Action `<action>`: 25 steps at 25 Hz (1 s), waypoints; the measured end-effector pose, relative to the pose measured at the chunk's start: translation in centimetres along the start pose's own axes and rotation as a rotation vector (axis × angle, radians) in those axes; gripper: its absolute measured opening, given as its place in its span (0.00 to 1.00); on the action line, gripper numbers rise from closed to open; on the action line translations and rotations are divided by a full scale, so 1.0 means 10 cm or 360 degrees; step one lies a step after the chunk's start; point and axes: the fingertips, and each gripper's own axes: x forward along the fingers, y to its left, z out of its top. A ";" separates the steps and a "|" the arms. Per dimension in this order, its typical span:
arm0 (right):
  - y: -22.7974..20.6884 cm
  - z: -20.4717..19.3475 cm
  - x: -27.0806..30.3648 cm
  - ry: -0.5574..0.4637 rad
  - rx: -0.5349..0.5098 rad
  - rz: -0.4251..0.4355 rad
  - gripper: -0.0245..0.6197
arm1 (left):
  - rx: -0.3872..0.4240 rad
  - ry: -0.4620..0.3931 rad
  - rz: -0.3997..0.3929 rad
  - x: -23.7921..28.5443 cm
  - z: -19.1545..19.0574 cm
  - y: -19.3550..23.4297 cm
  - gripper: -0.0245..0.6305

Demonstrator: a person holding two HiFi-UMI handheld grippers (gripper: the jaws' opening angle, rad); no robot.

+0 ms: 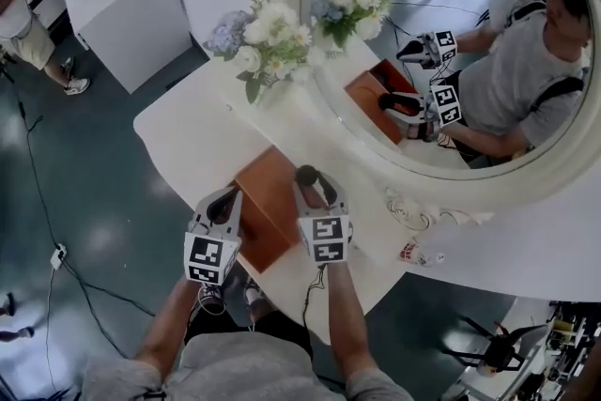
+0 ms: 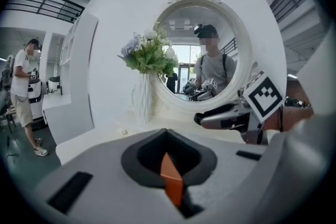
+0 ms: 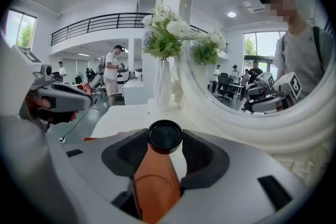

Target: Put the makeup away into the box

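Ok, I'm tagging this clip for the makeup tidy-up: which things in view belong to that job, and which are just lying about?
Job: brown rectangular box; round black-capped makeup container, held in the jaws of the right gripper.
Lying about: white vase of white and blue flowers; round white-framed mirror; small red-and-white item by the table edge, too small to identify.
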 end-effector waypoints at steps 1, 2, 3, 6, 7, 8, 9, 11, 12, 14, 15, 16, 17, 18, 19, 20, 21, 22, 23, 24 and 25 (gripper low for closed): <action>0.09 0.03 -0.03 -0.0015 -0.0011 0.0022 0.37 | -0.0003 -0.0005 0.0012 -0.05 -0.01 0.02 0.04; 0.18 0.05 -0.06 -0.0025 -0.0025 0.0043 0.37 | -0.0006 -0.0010 0.0023 -0.10 -0.02 0.03 0.04; 0.26 0.06 -0.08 -0.0030 -0.0041 0.0064 0.37 | -0.0011 -0.0011 0.0036 -0.15 -0.03 0.05 0.04; 0.50 0.04 -0.12 -0.0028 -0.0087 0.0125 0.37 | -0.0031 0.0000 0.0083 -0.33 -0.13 0.12 0.04; 0.58 0.03 -0.13 -0.0027 -0.0096 0.0145 0.37 | -0.0038 0.0008 0.0100 -0.38 -0.17 0.14 0.04; 0.66 0.02 -0.14 -0.0026 -0.0106 0.0165 0.37 | -0.0045 0.0015 0.0115 -0.44 -0.20 0.16 0.04; 0.75 0.01 -0.14 -0.0026 -0.0117 0.0186 0.37 | -0.0052 0.0018 0.0130 -0.49 -0.23 0.19 0.04; 0.91 -0.01 -0.15 -0.0024 -0.0143 0.0227 0.37 | -0.0066 0.0016 0.0155 -0.59 -0.28 0.24 0.04; 0.99 -0.03 -0.15 -0.0021 -0.0154 0.0247 0.37 | -0.0073 0.0015 0.0162 -0.63 -0.31 0.25 0.04; 1.14 -0.06 -0.15 -0.0013 -0.0170 0.0285 0.37 | -0.0083 0.0023 0.0176 -0.71 -0.37 0.28 0.04; 1.20 -0.08 -0.14 -0.0009 -0.0179 0.0302 0.37 | -0.0087 0.0022 0.0184 -0.75 -0.38 0.29 0.04; 1.27 -0.09 -0.14 -0.0005 -0.0190 0.0316 0.37 | -0.0092 0.0020 0.0195 -0.79 -0.39 0.31 0.04; 1.33 -0.11 -0.13 0.0000 -0.0204 0.0330 0.37 | -0.0101 0.0019 0.0205 -0.82 -0.41 0.33 0.04; 1.38 -0.12 -0.11 0.0005 -0.0218 0.0343 0.37 | -0.0109 0.0022 0.0215 -0.85 -0.44 0.34 0.04; 1.44 -0.14 -0.09 0.0010 -0.0228 0.0357 0.37 | -0.0117 0.0027 0.0225 -0.88 -0.47 0.36 0.04; 1.48 -0.15 -0.07 0.0015 -0.0232 0.0373 0.37 | -0.0124 0.0033 0.0234 -0.90 -0.51 0.38 0.04; 1.53 -0.17 -0.05 0.0020 -0.0233 0.0390 0.37 | -0.0130 0.0040 0.0244 -0.92 -0.54 0.41 0.04; 1.58 -0.19 -0.03 0.0027 -0.0236 0.0406 0.37 | -0.0137 0.0047 0.0254 -0.94 -0.58 0.43 0.04; 1.62 -0.21 -0.01 0.0035 -0.0241 0.0422 0.37 | -0.0145 0.0054 0.0265 -0.96 -0.61 0.45 0.04; 1.67 -0.23 0.01 0.0044 -0.0246 0.0438 0.37 | -0.0155 0.0062 0.0274 -0.99 -0.65 0.46 0.04; 1.71 -0.26 0.03 0.0052 -0.0248 0.0452 0.37 | -0.0164 0.0071 0.0282 -1.01 -0.69 0.48 0.04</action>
